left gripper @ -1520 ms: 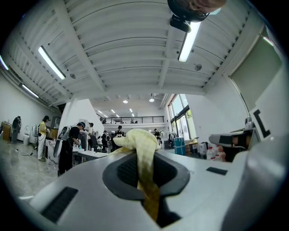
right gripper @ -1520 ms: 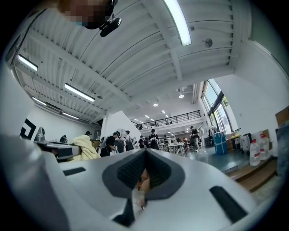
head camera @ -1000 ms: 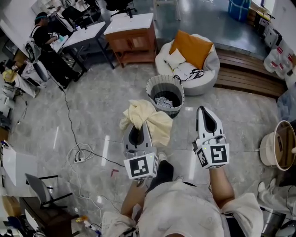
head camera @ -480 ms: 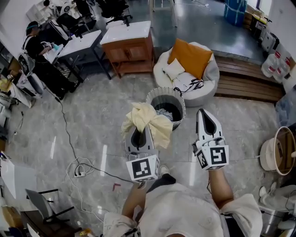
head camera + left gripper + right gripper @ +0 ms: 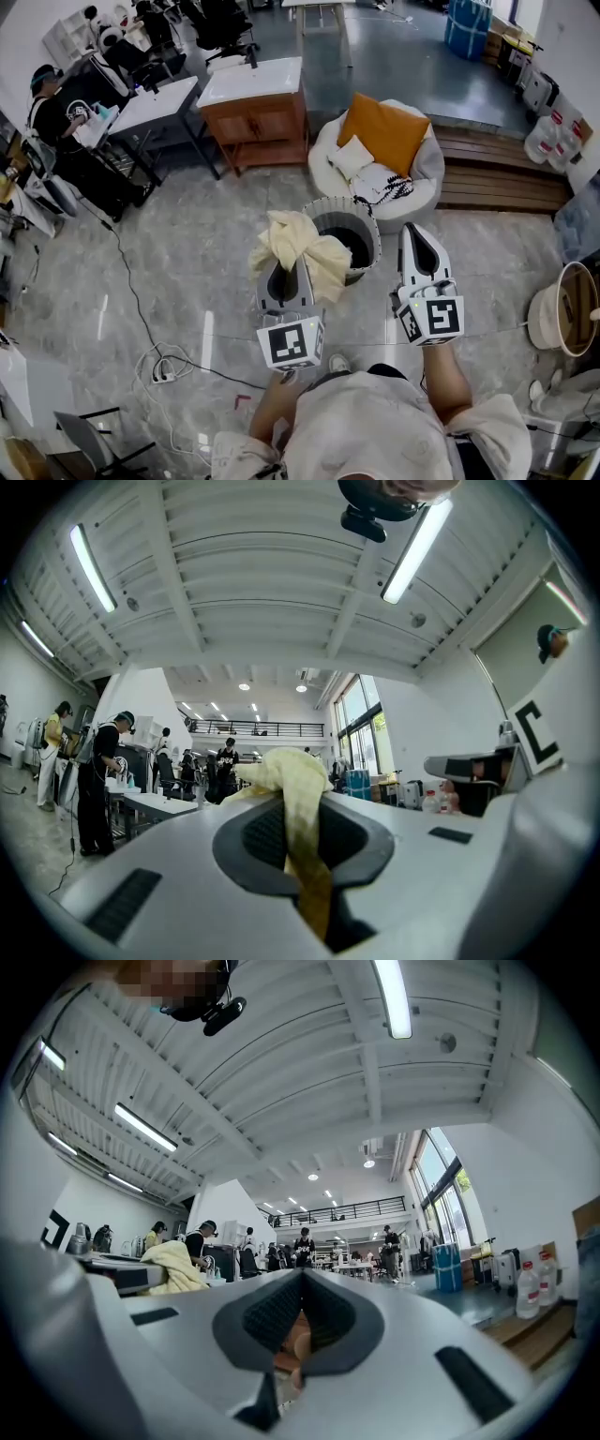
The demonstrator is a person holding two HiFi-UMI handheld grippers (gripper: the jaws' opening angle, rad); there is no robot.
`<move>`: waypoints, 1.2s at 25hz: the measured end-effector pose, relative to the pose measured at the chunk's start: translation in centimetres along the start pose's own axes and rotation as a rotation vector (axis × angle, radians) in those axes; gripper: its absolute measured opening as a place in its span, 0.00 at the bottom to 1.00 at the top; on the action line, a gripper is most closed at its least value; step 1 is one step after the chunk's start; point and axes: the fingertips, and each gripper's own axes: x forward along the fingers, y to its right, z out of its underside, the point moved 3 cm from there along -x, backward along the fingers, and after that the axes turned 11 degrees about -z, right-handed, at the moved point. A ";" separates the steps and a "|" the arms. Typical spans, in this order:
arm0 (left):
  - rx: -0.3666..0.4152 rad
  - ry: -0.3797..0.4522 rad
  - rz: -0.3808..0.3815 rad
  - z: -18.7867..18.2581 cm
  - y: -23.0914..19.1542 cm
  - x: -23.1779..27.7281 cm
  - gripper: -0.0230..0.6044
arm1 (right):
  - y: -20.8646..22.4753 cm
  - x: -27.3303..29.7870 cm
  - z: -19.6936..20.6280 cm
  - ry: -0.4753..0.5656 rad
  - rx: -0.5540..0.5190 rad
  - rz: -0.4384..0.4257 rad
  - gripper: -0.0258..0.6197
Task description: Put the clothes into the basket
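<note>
The soft pale-yellow cloth garment [image 5: 302, 246] hangs bunched at frame centre, overlapping the round grey slatted basket's [image 5: 364, 210] rim. The left gripper [image 5: 284, 272] pinches a gathered fold, a good hold for something that looks this light and limp. The right gripper [image 5: 415, 234] is closed and empty.

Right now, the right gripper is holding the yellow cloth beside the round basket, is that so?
No, the hand is wrong. The left gripper is holding the yellow cloth beside the round basket; the left gripper view shows its jaws clamped on the fabric. The right gripper is shut on nothing.
</note>
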 end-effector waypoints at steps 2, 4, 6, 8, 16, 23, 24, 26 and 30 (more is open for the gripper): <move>-0.004 0.001 0.007 0.2 -0.3 0.7 0.09 | 0.0 0.6 0.2 -0.001 -0.001 0.004 0.02; -0.003 -0.003 0.010 0.4 -0.6 1.2 0.09 | -0.1 0.9 0.5 -0.003 -0.001 0.005 0.02; -0.003 -0.008 0.012 0.5 -0.8 1.8 0.09 | 0.1 1.3 0.7 -0.007 0.004 0.011 0.02; -0.003 -0.012 0.014 0.7 -0.8 2.5 0.09 | 0.5 1.7 1.2 -0.006 0.009 0.016 0.02; 0.002 -0.024 0.013 1.9 0.5 6.3 0.09 | 3.8 4.5 3.2 -0.011 0.037 0.014 0.02; 0.007 -0.036 0.006 3.2 3.2 12.2 0.09 | 9.5 8.5 4.6 -0.012 0.065 0.023 0.02; 0.006 -0.033 0.004 3.2 3.7 13.3 0.09 | 10.5 9.2 4.7 -0.009 0.068 0.025 0.02; 0.004 -0.024 0.002 3.1 4.7 15.7 0.09 | 12.6 10.6 4.8 -0.003 0.071 0.032 0.02; 0.005 -0.011 0.005 3.0 6.7 20.0 0.09 | 16.6 13.2 5.0 0.005 0.065 0.036 0.02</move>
